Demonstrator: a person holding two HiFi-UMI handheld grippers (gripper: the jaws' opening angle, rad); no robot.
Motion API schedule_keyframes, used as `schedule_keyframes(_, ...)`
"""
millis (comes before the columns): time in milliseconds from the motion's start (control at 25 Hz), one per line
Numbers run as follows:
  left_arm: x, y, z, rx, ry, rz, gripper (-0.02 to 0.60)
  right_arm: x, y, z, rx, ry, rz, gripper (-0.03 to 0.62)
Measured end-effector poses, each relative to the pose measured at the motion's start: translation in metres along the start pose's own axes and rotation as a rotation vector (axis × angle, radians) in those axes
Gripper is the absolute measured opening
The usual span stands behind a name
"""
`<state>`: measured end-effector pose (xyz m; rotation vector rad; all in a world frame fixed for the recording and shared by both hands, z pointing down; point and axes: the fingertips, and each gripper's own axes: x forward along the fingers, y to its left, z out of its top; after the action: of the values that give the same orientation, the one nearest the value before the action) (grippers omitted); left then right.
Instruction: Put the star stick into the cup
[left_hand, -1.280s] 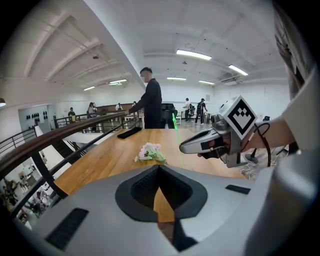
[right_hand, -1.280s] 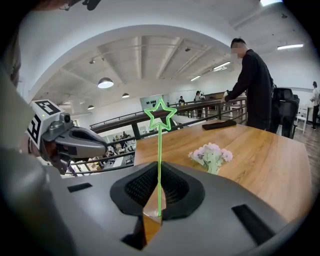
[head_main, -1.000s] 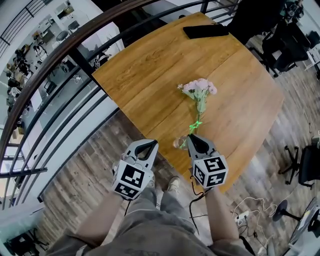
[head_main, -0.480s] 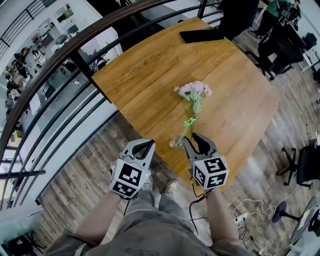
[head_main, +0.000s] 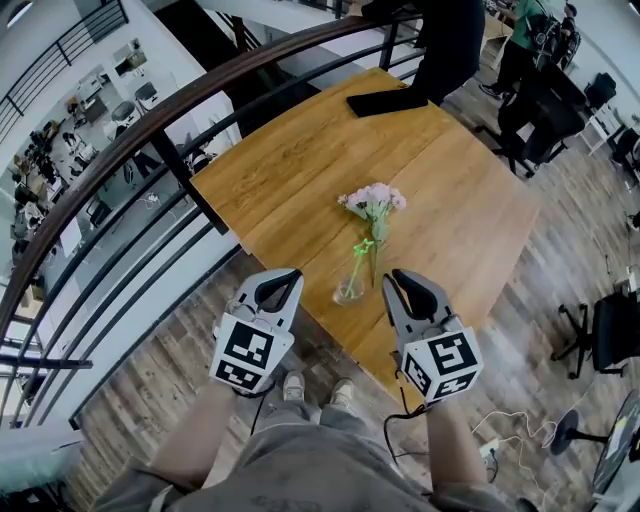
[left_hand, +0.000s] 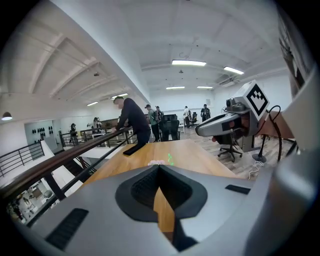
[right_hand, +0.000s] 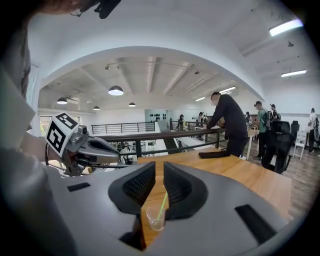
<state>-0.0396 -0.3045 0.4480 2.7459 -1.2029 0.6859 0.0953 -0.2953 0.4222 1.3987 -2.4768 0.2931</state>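
My right tongs (head_main: 401, 279) have let go and backed off to the cup's (head_main: 348, 292) 3 o'clock; a second ago they were right at it. They're narrowing now on nothing, a slim gap left. Left tongs (head_main: 282, 279) sit pressed together and empty at 9 o'clock. I count one clear cup, one star stick (head_main: 359, 258), one pink flower bunch (head_main: 372, 197). The stick is thin and bright green, and it stands in the cup near the surface's (head_main: 300, 160) 6 o'clock edge, leaning toward 1 o'clock.

Green star stick (head_main: 358, 262), clear cup (head_main: 347, 292), pink flowers (head_main: 372, 197), honey-brown wood-grain table (head_main: 300, 160)
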Motion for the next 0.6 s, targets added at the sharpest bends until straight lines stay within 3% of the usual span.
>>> schedule_keyframes(360,-0.046,-0.010,0.054,0.039,-0.132,0.032,0.015,-0.070,0.017,0.057,-0.118,-0.143,-0.011,0.048)
schedule_keyframes(600,-0.074,-0.024,0.069,0.036,-0.189,0.040,0.015,-0.117,0.025,0.072,-0.116,-0.201,-0.025,0.041)
